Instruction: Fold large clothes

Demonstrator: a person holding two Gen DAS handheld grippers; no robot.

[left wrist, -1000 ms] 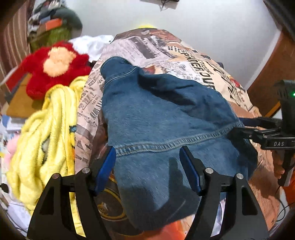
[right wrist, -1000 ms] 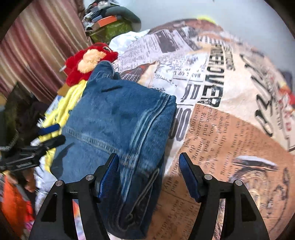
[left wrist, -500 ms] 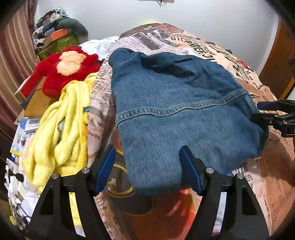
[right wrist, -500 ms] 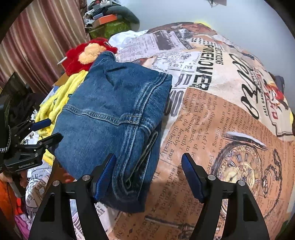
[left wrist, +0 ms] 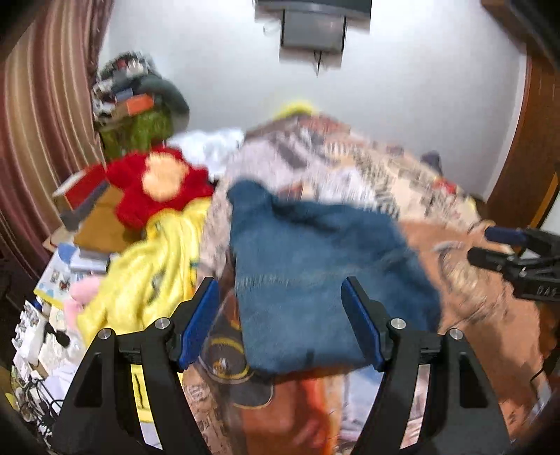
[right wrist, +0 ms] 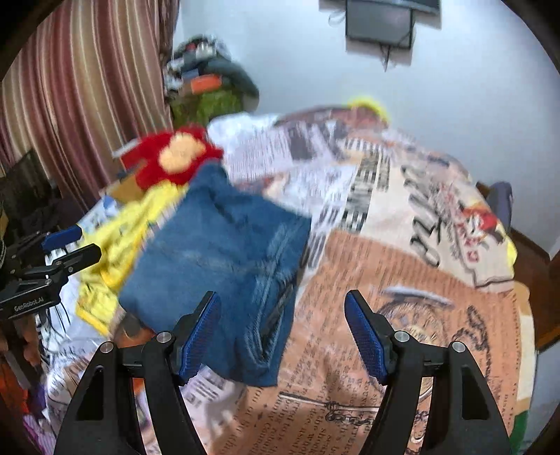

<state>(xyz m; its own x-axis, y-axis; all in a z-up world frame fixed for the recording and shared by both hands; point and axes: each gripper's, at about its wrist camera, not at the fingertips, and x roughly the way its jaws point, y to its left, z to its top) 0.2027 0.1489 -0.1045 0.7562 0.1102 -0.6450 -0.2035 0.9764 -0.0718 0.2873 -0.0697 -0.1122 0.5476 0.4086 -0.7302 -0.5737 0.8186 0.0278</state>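
Note:
The folded blue denim garment [left wrist: 315, 280] lies on the bed's newspaper-print cover [left wrist: 455, 280]; it also shows in the right wrist view [right wrist: 224, 266]. My left gripper [left wrist: 280, 322] is open and empty, lifted back from the denim's near edge. My right gripper [right wrist: 281, 336] is open and empty, held above the denim's right corner and the cover [right wrist: 402, 280]. The right gripper also shows at the right edge of the left wrist view [left wrist: 497, 245], and the left gripper at the left edge of the right wrist view [right wrist: 70, 245]. Both views are blurred by motion.
A yellow fleece blanket [left wrist: 150, 273] and a red plush toy [left wrist: 157, 185] lie left of the denim. Boxes and papers [left wrist: 70, 273] crowd the bed's left side. A striped curtain [right wrist: 87, 87] hangs at left, a wall-mounted screen [right wrist: 378, 24] ahead, a wooden door [left wrist: 525, 157] at right.
Both grippers have pulled back and up from the denim, so it looks smaller and farther. The views have tilted upward, showing more wall. The denim lies still, both grippers stay open.

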